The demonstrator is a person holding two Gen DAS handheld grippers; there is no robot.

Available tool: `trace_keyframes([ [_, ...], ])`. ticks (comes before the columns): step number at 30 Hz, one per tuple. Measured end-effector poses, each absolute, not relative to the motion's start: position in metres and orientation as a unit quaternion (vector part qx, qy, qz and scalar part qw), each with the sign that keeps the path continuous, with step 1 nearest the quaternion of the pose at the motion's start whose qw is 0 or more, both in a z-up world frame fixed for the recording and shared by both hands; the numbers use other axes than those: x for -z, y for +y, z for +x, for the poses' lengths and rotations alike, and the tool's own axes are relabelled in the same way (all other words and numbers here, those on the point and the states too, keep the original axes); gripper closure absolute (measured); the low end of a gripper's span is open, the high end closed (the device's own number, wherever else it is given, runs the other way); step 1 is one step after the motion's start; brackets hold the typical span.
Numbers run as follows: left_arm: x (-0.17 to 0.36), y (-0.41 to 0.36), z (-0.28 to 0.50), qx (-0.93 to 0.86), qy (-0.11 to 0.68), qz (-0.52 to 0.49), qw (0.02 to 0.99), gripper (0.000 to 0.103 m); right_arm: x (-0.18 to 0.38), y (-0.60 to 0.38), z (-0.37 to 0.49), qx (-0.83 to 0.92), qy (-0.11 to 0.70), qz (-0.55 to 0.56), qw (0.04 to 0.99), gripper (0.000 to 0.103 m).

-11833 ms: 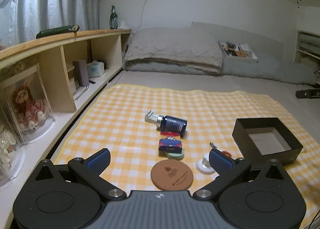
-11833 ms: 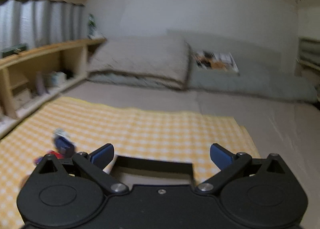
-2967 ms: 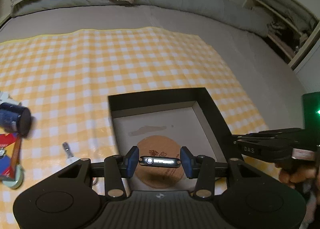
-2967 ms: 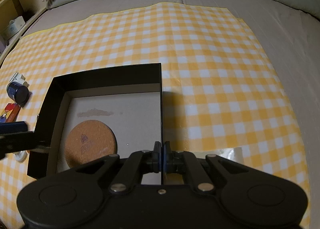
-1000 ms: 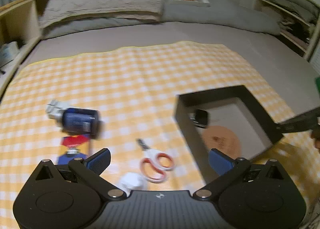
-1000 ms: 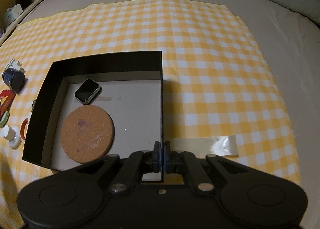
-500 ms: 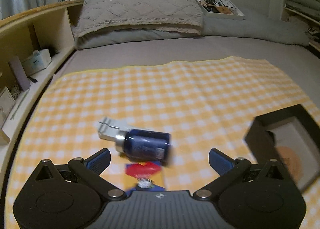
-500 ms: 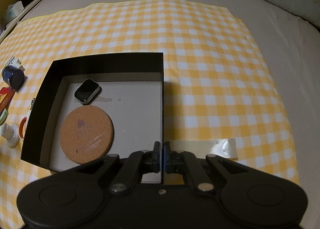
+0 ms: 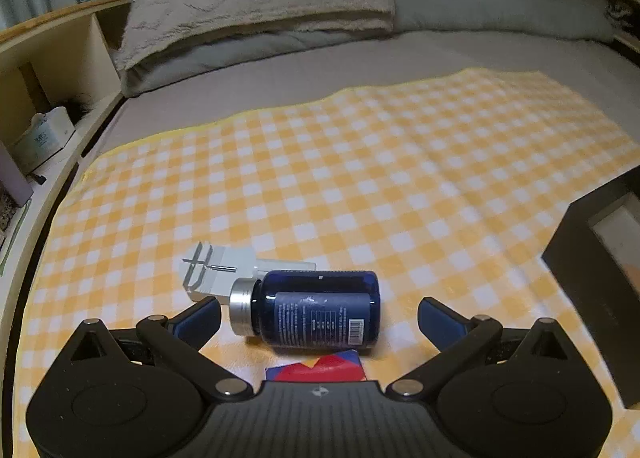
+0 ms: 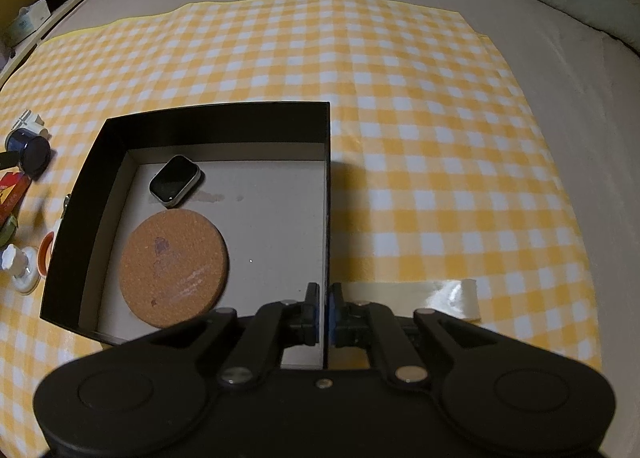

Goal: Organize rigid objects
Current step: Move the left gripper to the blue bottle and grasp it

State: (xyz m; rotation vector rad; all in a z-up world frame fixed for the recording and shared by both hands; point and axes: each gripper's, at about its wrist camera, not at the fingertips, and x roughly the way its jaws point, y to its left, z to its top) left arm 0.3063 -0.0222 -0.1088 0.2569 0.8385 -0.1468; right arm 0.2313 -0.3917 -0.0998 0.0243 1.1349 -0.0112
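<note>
Left claw [image 9: 319, 312] is spread wide with nothing in it, hanging right over the dark blue bottle [image 9: 316, 312], which lies on its side on the yellow checked cloth [image 9: 360, 177] with its silver cap pointing left. The bottle sits between the two blue pads but they aren't touching it.

So progress-wise I'd call it roughly a third done. Going left to right across the cloth, the stuff not yet put away: a white plastic block [image 9: 216, 270] touching the bottle's cap end on the far side, the bottle itself, a red and blue packet [image 9: 320, 370] just near of it, then in the right wrist view a small white knob thing [image 10: 18, 268] and an orange-handled item [image 10: 46, 254] tucked against the box's left wall. Can't really tell what that last one is from here.

Then the black box [image 10: 216, 113], sitting right of all that. Inside it: a smartwatch body [image 10: 174, 179] in the far left corner and a round cork coaster [image 10: 174, 268] just near of it, the two about touching. The rest of the floor is bare.

Right claw [image 10: 323, 312] is pinched onto the box's right wall near the near corner, looks like it's steadying it.

My guess is the bottle goes in next.
</note>
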Motion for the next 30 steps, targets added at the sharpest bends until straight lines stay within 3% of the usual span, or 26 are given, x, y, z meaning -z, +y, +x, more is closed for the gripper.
trace_keyframes([
  [17, 0.137, -0.016, 0.342, 0.047, 0.433, 0.137, 0.889, 0.000, 0.106, -0.395, 0.237, -0.003, 0.540, 0.026, 0.841, 0.100],
  [21, 0.139, -0.015, 0.349, 0.050, 0.441, 0.134, 0.886, 0.011, 0.106, -0.394, 0.238, -0.003, 0.540, 0.026, 0.841, 0.100],
  [30, 0.136, -0.021, 0.347, 0.033, 0.458, 0.118, 0.880, 0.011, 0.108, -0.391, 0.237, 0.000, 0.540, 0.019, 0.841, 0.100],
])
